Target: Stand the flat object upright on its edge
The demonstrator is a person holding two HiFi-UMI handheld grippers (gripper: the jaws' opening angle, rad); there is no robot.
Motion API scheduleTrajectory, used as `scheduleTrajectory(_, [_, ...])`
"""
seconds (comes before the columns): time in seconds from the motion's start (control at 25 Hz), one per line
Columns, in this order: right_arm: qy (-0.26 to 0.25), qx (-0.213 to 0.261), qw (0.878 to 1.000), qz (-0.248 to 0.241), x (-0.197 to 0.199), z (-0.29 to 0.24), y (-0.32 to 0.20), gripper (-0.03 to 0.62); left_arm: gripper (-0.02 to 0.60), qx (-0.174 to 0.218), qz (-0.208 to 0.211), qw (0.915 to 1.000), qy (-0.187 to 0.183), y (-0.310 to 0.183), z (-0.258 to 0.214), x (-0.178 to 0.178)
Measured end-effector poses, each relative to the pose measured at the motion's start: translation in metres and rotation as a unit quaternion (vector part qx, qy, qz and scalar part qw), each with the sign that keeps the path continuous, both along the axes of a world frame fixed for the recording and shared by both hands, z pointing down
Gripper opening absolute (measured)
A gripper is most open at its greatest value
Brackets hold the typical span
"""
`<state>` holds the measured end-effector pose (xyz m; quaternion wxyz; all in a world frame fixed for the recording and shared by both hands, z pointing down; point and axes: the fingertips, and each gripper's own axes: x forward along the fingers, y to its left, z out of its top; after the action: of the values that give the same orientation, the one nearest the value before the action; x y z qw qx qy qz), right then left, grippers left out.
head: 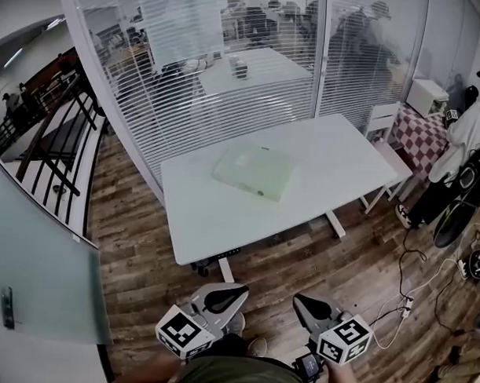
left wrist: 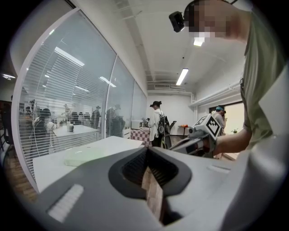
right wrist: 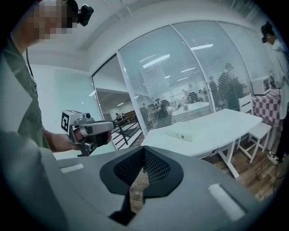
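Note:
A pale green flat box [head: 255,171] lies flat near the middle of the white table [head: 215,221]. It also shows far off in the left gripper view as the box [left wrist: 86,155] and in the right gripper view as the box [right wrist: 185,131]. My left gripper [head: 238,290] and right gripper [head: 299,299] hang side by side over the wooden floor, well short of the table's near edge. Both are shut with nothing between the jaws. In its own view, the left gripper [left wrist: 146,152] has its jaws together, as does the right gripper [right wrist: 143,151].
A glass wall with blinds [head: 229,61] runs behind the table. A white chair [head: 382,119] and a checkered table [head: 421,138] stand at the right, next to a person [head: 470,132]. Cables [head: 425,287] trail over the floor at the right. A railing [head: 61,141] is at the left.

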<state>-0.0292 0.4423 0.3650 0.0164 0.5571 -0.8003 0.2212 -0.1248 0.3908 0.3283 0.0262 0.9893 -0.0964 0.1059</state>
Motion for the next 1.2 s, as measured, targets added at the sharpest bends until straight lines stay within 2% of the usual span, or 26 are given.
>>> scheduleTrajectory(0.32, [0.004,0.004,1.0,0.015,0.018,-0.003,-0.011,0.009,0.0,0.009,0.019,0.9998,0.006,-0.013,-0.004,0.022])
scheduleTrajectory(0.6, [0.019,-0.002,1.0,0.02,0.035,0.003,-0.037,0.009,0.0,-0.003,0.02,0.9995,0.022,-0.047,0.006,0.043])
scheduleTrajectory(0.84, [0.028,-0.015,0.999,0.016,0.043,0.014,-0.084,0.009,0.0,-0.022,0.011,0.9994,0.023,-0.097,0.023,0.05])
scheduleTrajectory(1.2, [0.026,-0.034,0.999,0.005,0.066,0.025,-0.176,0.009,0.0,-0.048,-0.003,0.9986,0.022,-0.195,0.04,0.078])
